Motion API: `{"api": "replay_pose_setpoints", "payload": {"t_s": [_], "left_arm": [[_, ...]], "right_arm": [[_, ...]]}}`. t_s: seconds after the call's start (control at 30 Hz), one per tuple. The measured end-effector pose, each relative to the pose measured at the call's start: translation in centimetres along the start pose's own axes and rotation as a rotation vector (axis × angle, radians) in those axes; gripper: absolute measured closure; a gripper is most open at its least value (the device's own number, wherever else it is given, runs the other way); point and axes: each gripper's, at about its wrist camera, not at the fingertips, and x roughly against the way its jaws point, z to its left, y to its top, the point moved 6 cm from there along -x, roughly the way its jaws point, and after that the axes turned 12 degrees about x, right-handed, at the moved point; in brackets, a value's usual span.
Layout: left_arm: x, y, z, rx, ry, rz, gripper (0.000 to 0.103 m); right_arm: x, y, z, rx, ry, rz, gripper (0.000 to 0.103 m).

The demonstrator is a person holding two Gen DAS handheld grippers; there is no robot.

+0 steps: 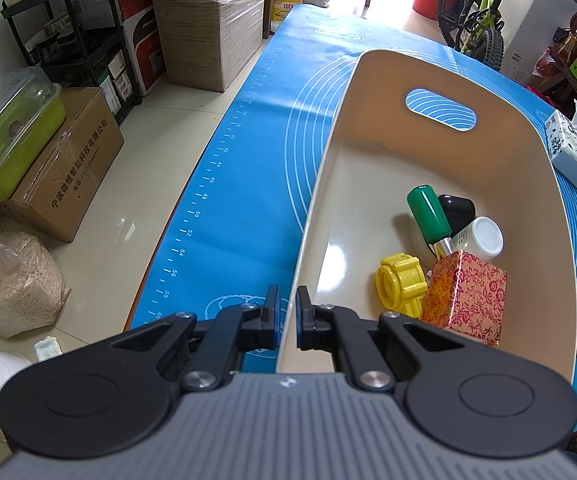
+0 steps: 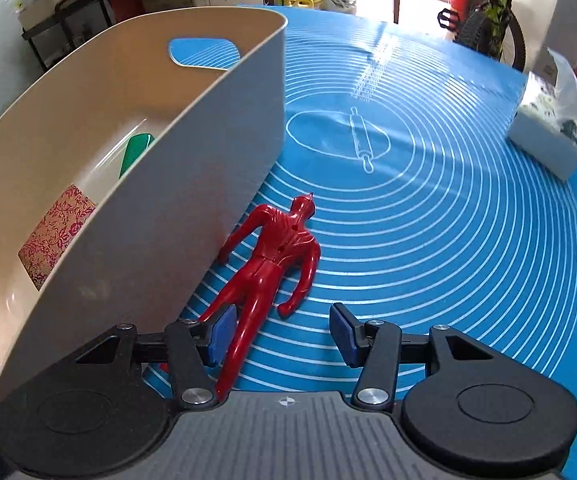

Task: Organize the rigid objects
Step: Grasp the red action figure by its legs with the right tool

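Observation:
A beige basket (image 1: 328, 168) stands on the blue mat (image 1: 248, 200). In it lie a green cylinder (image 1: 428, 214), a black object (image 1: 457, 208), a white bottle (image 1: 482, 236), a yellow plastic part (image 1: 400, 290) and a red-patterned box (image 1: 466, 298). My left gripper (image 1: 287, 318) is shut on the basket's left wall near the front corner. In the right wrist view a red toy figure (image 2: 276, 256) lies face down on the mat beside the basket's outer wall (image 2: 168, 208). My right gripper (image 2: 282, 334) is open over the figure's legs, one leg between the pads.
A tissue box (image 2: 548, 136) sits at the mat's far right. Left of the table are cardboard boxes (image 1: 64, 160), a green bin (image 1: 12, 136), a black shelf (image 1: 68, 40) and a bag of grain (image 1: 12, 284). A bicycle (image 1: 476, 16) stands beyond the far edge.

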Motion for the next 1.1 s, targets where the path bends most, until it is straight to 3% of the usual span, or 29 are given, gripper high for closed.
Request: {"api": "replay_pose_setpoints", "payload": {"t_s": [0.27, 0.57, 0.93, 1.03, 1.1], "left_arm": [[0.0, 0.0, 0.0, 0.001, -0.001, 0.000, 0.094], [0.0, 0.0, 0.2, 0.003, -0.002, 0.001, 0.094], [0.0, 0.0, 0.3, 0.004, -0.002, 0.000, 0.094], [0.0, 0.0, 0.3, 0.003, -0.001, 0.000, 0.094], [0.0, 0.0, 0.3, 0.004, -0.002, 0.001, 0.094]], "right_arm": [[0.5, -0.2, 1.5, 0.079, -0.018, 0.015, 0.053], [0.1, -0.3, 1.7, 0.068, 0.020, 0.058, 0.057], [-1.1, 0.1, 1.6, 0.055, -0.035, 0.054, 0.058], [-1.0, 0.1, 1.6, 0.044, -0.025, 0.030, 0.080], [-0.8, 0.0, 1.6, 0.039, -0.033, 0.013, 0.081]]}}
